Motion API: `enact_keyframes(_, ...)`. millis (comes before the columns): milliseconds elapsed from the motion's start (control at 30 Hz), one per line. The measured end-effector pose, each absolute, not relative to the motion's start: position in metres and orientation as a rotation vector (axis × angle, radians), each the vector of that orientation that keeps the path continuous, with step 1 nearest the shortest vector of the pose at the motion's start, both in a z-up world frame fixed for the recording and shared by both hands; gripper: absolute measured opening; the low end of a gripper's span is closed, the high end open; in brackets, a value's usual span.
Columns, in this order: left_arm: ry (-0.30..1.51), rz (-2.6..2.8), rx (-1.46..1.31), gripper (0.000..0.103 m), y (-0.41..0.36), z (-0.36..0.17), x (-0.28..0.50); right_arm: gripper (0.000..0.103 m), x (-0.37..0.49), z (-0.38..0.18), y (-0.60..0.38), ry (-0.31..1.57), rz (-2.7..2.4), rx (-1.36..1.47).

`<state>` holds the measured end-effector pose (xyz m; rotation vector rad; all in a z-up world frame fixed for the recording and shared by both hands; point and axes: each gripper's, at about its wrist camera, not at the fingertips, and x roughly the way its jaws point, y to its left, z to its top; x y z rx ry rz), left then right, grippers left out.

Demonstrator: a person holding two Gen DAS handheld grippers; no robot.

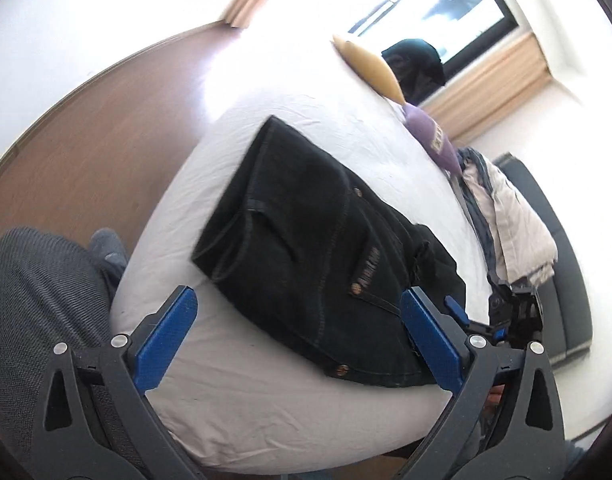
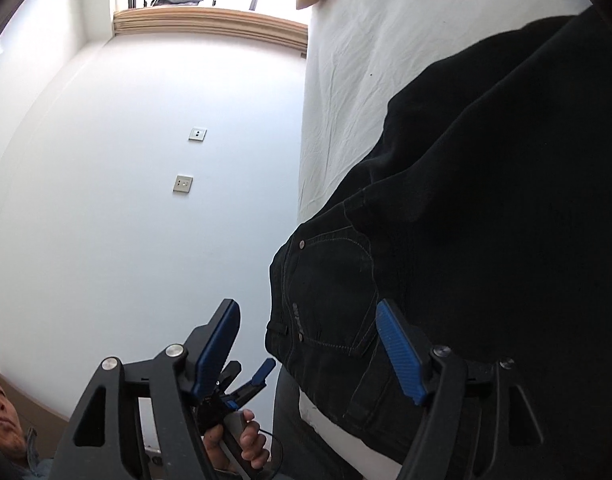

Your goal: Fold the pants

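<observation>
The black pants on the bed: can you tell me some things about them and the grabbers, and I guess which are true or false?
1. The black pants lie folded on the white bed. True.
2. The left gripper is squeezing the pants. False: its jaws stand wide open with nothing pinched.
3. A purple cushion sits at the bed's far edge. True.
4. The right gripper is clamped shut. False: it is open, holding nothing.
5. The floor is green carpet. False: it is brown wood.
</observation>
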<state>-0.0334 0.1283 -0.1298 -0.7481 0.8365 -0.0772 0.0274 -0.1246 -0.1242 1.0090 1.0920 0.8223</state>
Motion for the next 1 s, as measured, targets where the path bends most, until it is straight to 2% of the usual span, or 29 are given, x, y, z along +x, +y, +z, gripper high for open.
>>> enact_keyframes(67,0.870,-0.064,-0.874,0.103,0.141,-0.148,-0.032,0.080,0.031,-0.126,-0.119,1.083,0.824,1.027)
enact_keyframes(133,0.885,-0.083,-0.962,0.103,0.143,-0.163,-0.028,0.094,0.034,-0.129,-0.114,1.082,0.827,1.048)
enact_keyframes(433,0.825,-0.076,-1.100,0.101,0.157,-0.188,-0.004,0.095,0.037,-0.150,-0.123,1.147,0.885,1.036)
enact_keyframes(500,0.808,-0.077,-1.139,0.089,0.164,-0.191,-0.002,0.093,0.036,-0.154,-0.127,1.145,0.893,1.045)
enact_keyframes(533,0.808,-0.081,-1.145,0.067,0.165,-0.193,0.001,0.091,0.035,-0.155,-0.130,1.144,0.895,1.045)
enact_keyframes(567,0.819,-0.081,-1.146,0.053,0.164,-0.195,0.004,0.091,0.033,-0.156,-0.138,1.145,0.901,1.043)
enact_keyframes(667,0.837,-0.067,-1.170,0.035,0.170,-0.203,0.004,0.089,0.031,-0.158,-0.141,1.153,0.908,1.026)
enact_keyframes(767,0.825,-0.087,-1.219,0.023,0.175,-0.208,0.011,0.088,0.031,-0.162,-0.143,1.156,0.905,1.037)
enact_keyframes(1000,0.771,-0.079,-1.129,0.015,0.168,-0.172,0.008,0.088,0.026,-0.164,-0.150,1.137,0.917,1.040)
